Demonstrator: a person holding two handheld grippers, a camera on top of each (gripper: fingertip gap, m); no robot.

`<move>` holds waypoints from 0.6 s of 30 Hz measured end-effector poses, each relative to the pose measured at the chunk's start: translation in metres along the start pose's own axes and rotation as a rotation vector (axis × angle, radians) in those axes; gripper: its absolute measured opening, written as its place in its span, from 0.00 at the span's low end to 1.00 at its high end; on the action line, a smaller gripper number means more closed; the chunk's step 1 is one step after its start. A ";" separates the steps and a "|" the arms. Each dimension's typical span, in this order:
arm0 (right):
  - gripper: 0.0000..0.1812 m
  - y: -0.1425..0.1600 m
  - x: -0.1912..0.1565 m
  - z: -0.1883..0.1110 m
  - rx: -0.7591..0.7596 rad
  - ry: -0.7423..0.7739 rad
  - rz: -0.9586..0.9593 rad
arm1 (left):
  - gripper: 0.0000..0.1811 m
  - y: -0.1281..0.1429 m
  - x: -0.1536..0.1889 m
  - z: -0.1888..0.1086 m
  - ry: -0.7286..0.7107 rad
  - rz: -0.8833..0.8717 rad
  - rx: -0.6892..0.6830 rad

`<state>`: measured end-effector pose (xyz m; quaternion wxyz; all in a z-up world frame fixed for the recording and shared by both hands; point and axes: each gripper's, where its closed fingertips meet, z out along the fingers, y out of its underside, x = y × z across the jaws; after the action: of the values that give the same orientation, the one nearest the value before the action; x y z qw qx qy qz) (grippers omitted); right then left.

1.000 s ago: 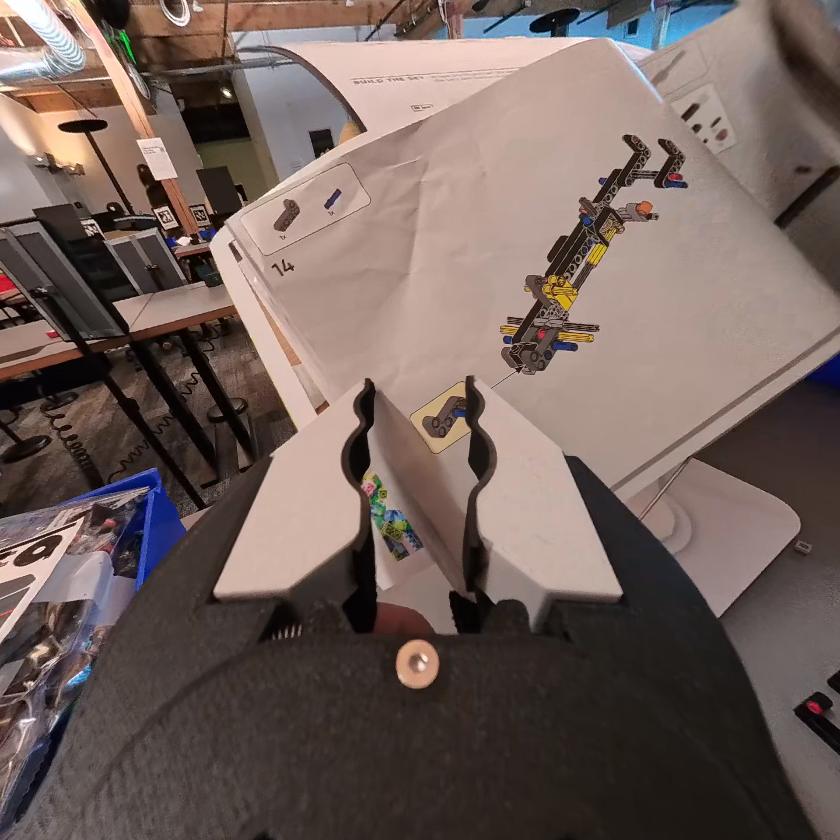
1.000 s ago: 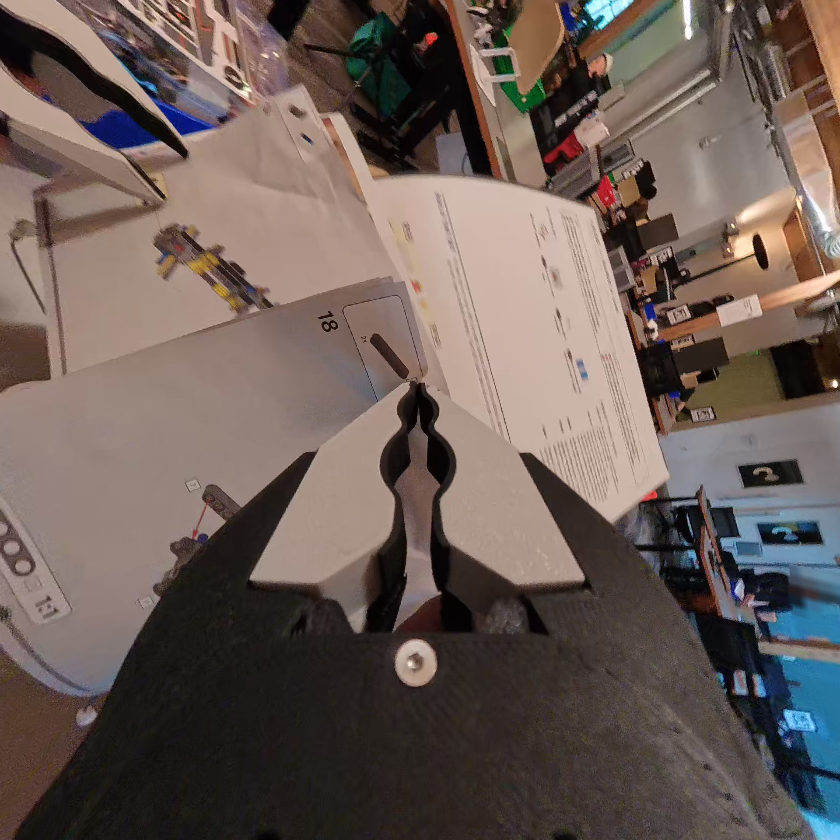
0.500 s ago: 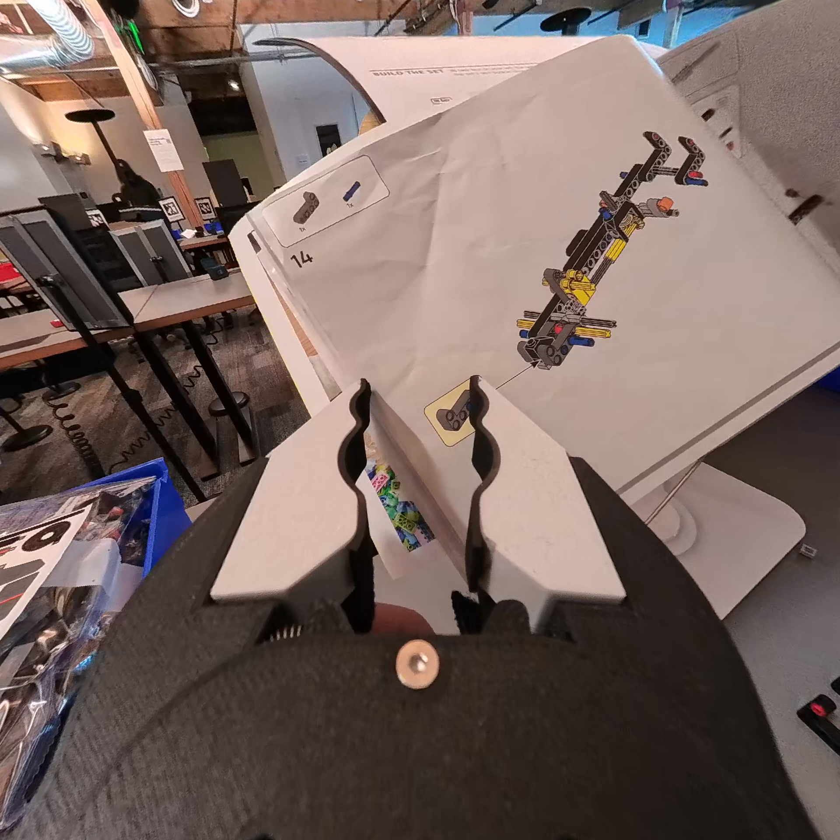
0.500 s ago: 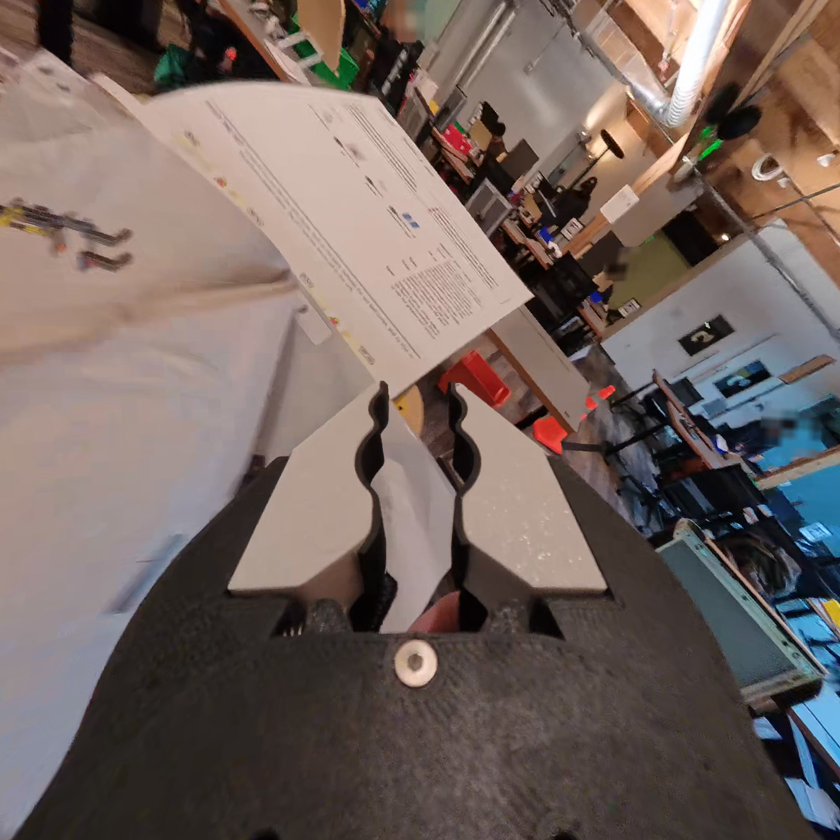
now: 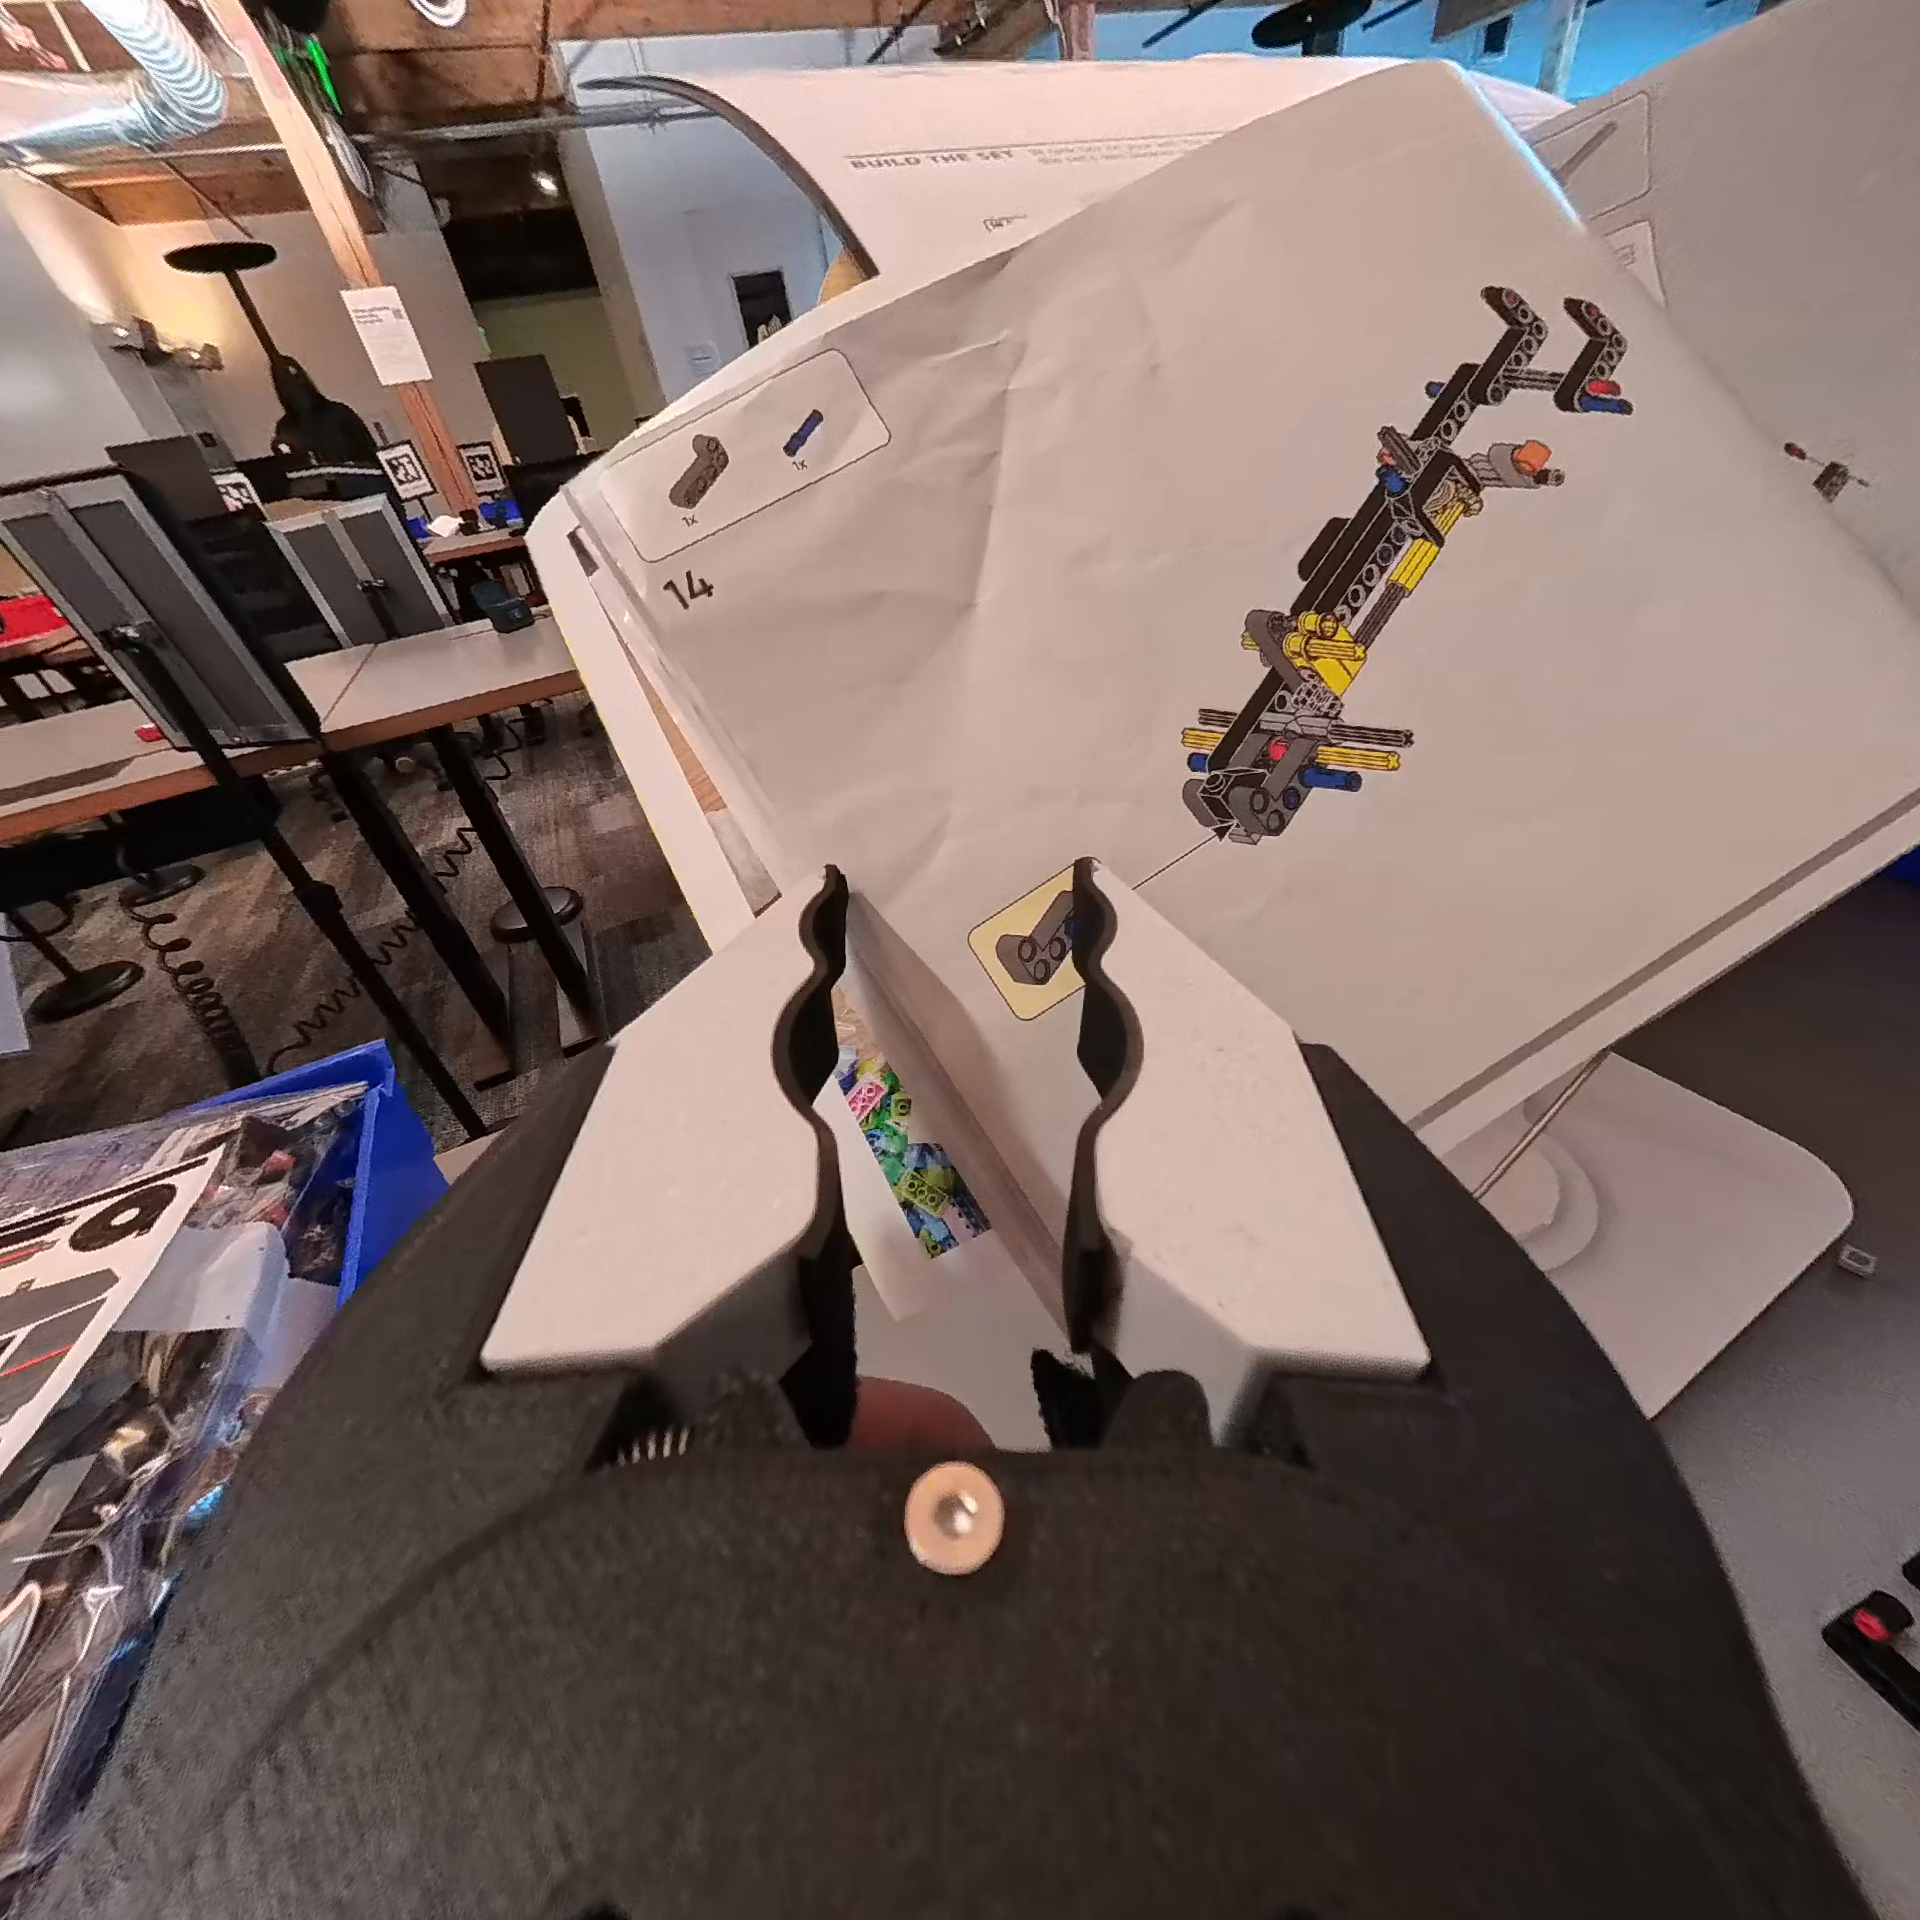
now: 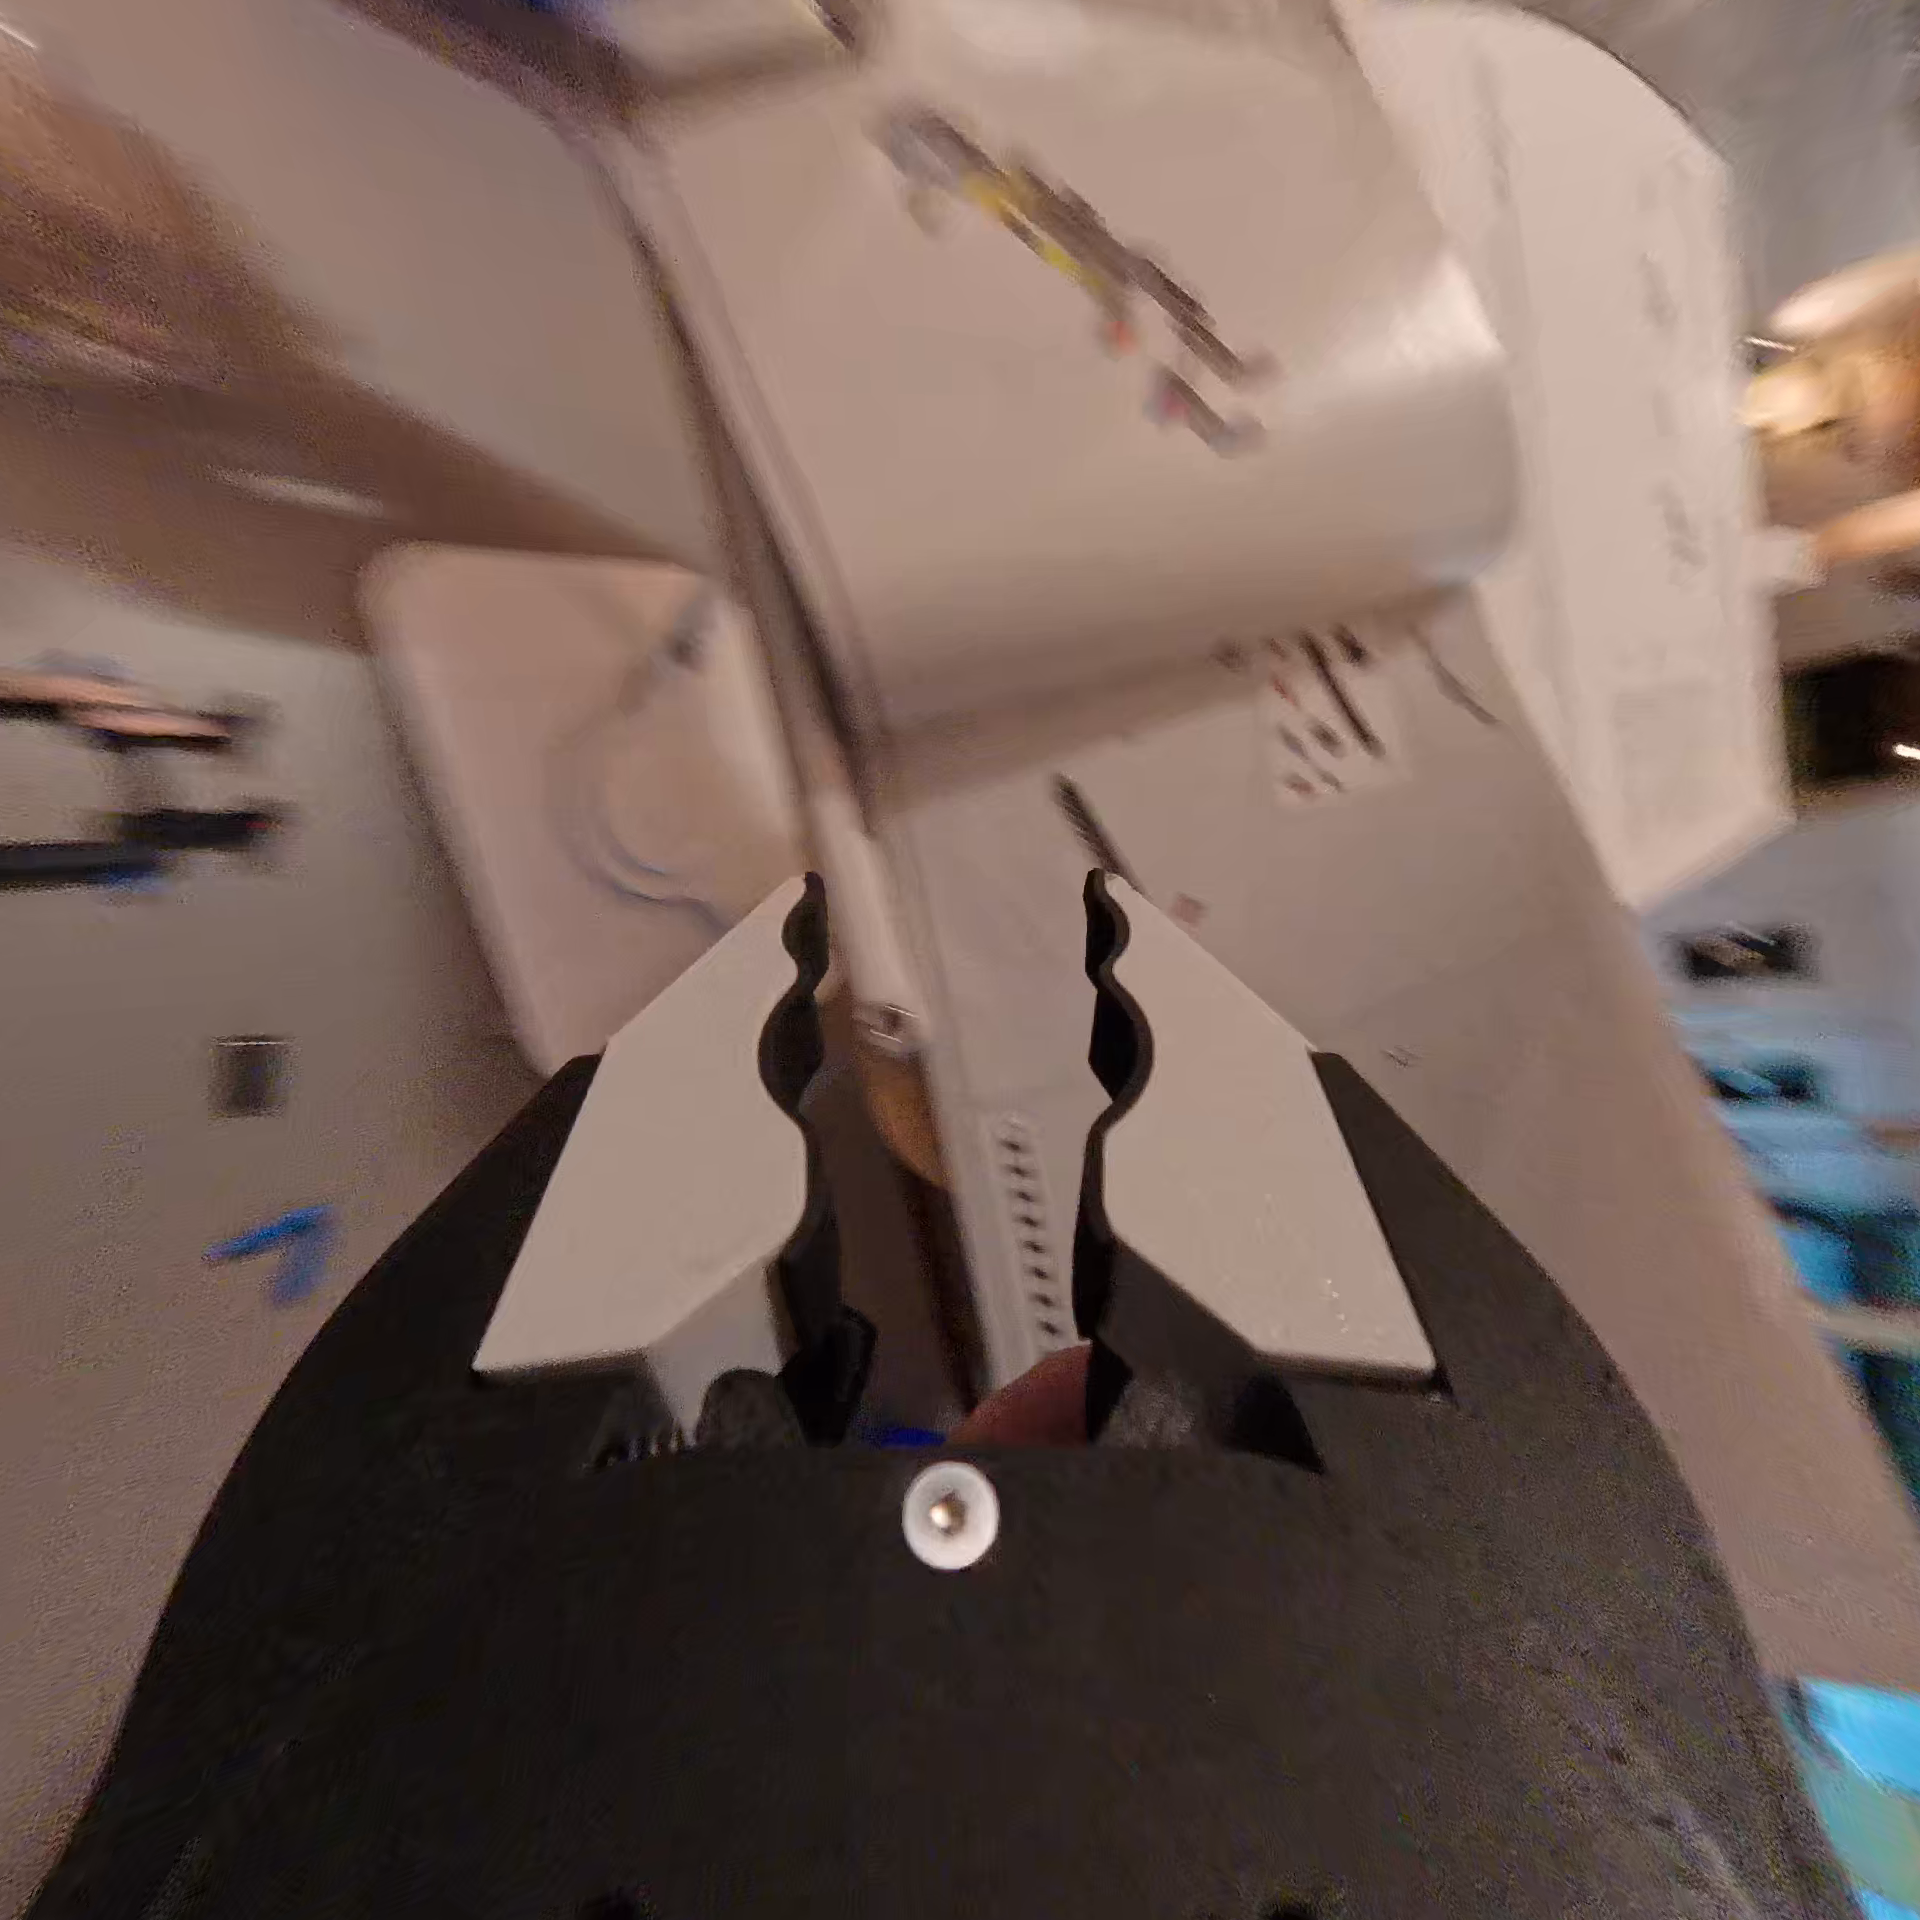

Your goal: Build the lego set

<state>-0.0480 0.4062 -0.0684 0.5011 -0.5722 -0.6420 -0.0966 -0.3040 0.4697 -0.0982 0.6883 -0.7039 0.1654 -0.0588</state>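
The left gripper (image 5: 956,883) points slightly upward at the instruction booklet (image 5: 1195,540), its jaws apart, with the lower corner of the open page lying in the gap between them; whether the fingers touch the paper I cannot tell. The booklet leans on a white stand (image 5: 1683,1236) on the grey table (image 5: 1787,1475). A blue bin (image 5: 379,1153) of bagged lego parts sits at lower left. The right gripper (image 6: 951,894) is aimed at the booklet's lower edge and the stand's base (image 6: 488,748), jaws spread wide and holding nothing; this view is badly blurred
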 end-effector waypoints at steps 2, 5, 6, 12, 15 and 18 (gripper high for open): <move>0.27 0.029 0.039 0.013 -0.055 0.150 0.000 | 0.23 0.000 0.000 0.000 -0.003 -0.001 -0.001; 0.31 0.065 0.083 0.027 -0.062 0.187 0.138 | 0.24 0.000 -0.001 0.000 -0.002 -0.007 0.004; 0.33 0.075 0.096 0.030 -0.054 0.190 0.189 | 0.24 0.000 -0.001 0.000 -0.006 -0.006 0.005; 0.37 0.112 0.139 0.040 -0.060 0.175 0.280 | 0.23 -0.009 -0.004 -0.003 -0.042 0.043 0.029; 0.39 0.120 0.145 0.047 -0.038 0.100 0.344 | 0.24 -0.032 0.016 -0.010 0.036 0.046 0.110; 0.39 0.121 0.150 0.049 0.002 0.049 0.395 | 0.24 -0.036 0.043 -0.009 0.129 0.096 0.112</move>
<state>0.0499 0.5754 -0.0331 0.5263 -0.6842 -0.5048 -0.0099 -0.2611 0.4473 -0.0680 0.7164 -0.6505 0.2394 -0.0799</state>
